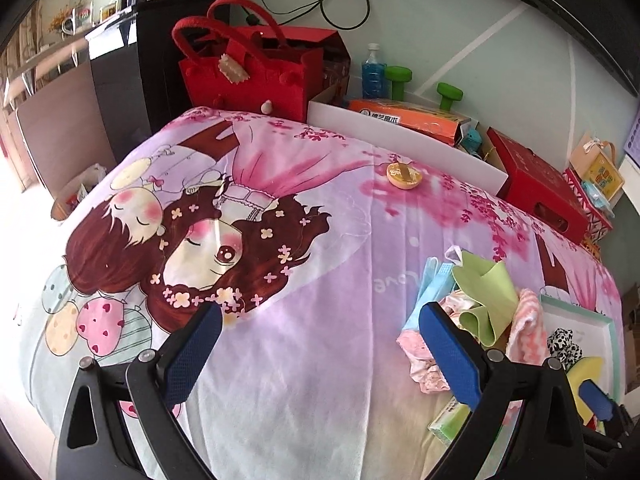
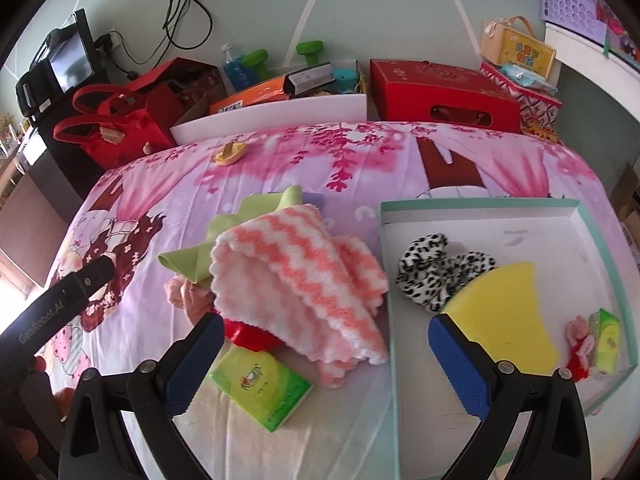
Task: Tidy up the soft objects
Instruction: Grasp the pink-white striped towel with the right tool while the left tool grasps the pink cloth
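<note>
The striped towel just left of the tray is light and floppy; pinch a bunched fold. Right gripper and left gripper jaws are spread, empty.

black tongs, blue textured pads, silver screws

A pile of soft things lies on the bed, just left of the tray. In the pile, the towel lies on top, the cloth is behind and under it, and the tissue pack lies in front. Inside the tray, the scrunchie is at the left, the sponge is in front of it, and a second tissue pack lies at the right wall. Behind the bed stands the handbag at the left and the box at the right.
</note>
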Available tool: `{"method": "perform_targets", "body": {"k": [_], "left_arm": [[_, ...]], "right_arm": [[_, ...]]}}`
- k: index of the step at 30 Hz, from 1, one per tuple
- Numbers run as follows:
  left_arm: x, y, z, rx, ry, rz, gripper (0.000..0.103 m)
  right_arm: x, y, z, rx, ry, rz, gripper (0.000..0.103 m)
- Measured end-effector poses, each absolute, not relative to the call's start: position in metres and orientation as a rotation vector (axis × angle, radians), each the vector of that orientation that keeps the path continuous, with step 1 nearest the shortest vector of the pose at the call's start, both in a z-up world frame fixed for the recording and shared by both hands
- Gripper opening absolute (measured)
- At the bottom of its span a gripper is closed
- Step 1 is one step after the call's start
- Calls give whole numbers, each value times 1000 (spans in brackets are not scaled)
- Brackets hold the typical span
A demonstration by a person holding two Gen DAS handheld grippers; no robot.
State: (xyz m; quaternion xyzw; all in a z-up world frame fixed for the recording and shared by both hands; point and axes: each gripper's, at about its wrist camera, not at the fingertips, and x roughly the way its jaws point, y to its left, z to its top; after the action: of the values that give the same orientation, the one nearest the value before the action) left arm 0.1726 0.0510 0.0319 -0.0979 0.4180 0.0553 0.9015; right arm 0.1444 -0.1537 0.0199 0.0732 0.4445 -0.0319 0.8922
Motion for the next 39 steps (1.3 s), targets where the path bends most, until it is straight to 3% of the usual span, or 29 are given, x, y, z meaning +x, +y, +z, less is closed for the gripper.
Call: {"method": "perform_targets", "body": {"k": [14, 17, 26, 28, 36, 39], "left_arm": [[180, 49, 14, -277, 956, -42, 99], [182, 49, 6, -299, 990, -58, 99], [187, 48, -10, -384, 1040, -60, 99], [188, 47, -13, -388, 1044, -63, 99], [190, 37, -21, -412, 1059, -129, 98], [189, 32, -21, -425, 1059, -173, 90]], "right_arm": [[156, -143, 5, 181, 921, -37, 103], [160, -142, 4, 187, 900, -34, 99], [172, -144, -4, 211, 865, -9, 76], [172, -145, -6, 234, 866, 3, 62], [170, -154, -11, 306, 864, -4, 29], [168, -161, -13, 342, 863, -16, 17]]}}
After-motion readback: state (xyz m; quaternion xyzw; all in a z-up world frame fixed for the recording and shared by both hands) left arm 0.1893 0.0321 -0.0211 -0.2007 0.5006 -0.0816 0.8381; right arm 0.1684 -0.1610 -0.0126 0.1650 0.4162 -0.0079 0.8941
